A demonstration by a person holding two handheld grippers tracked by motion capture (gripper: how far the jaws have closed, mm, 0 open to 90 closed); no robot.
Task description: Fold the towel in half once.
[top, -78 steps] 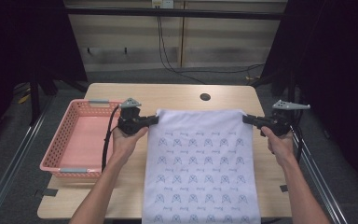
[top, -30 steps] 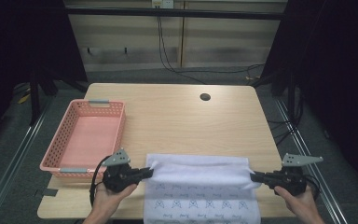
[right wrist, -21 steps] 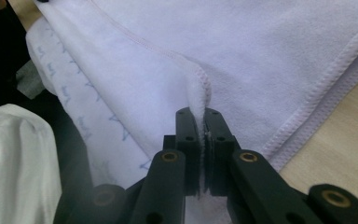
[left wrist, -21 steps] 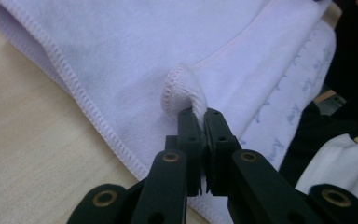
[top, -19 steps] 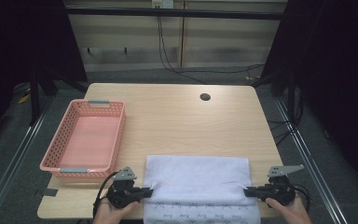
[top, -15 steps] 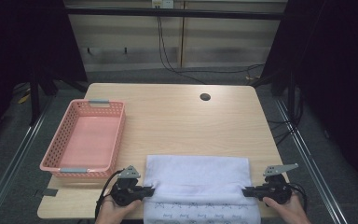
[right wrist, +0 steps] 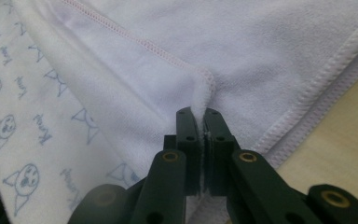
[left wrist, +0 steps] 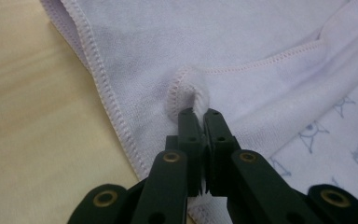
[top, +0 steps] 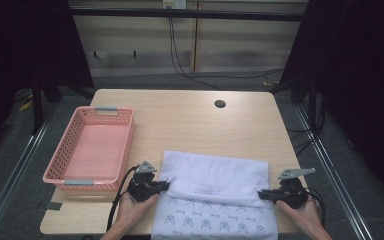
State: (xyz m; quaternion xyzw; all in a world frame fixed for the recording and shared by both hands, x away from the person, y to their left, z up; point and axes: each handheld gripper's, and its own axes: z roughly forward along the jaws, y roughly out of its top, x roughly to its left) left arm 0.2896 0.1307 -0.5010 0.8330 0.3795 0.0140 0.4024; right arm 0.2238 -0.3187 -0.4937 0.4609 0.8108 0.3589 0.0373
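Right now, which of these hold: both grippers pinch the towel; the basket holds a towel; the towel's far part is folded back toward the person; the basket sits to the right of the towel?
1. Both the left gripper and the right gripper pinch the towel. True.
2. The basket holds a towel. False: it holds nothing.
3. The towel's far part is folded back toward the person. True.
4. The basket sits right of the towel. False: it sits to its left.

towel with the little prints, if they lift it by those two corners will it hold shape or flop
The towel will probably flop: it already lies folded over itself, and the hem bunches where the left gripper and right gripper pinch it. It looks thin and likely light. The soft pile should grip rather than slip.
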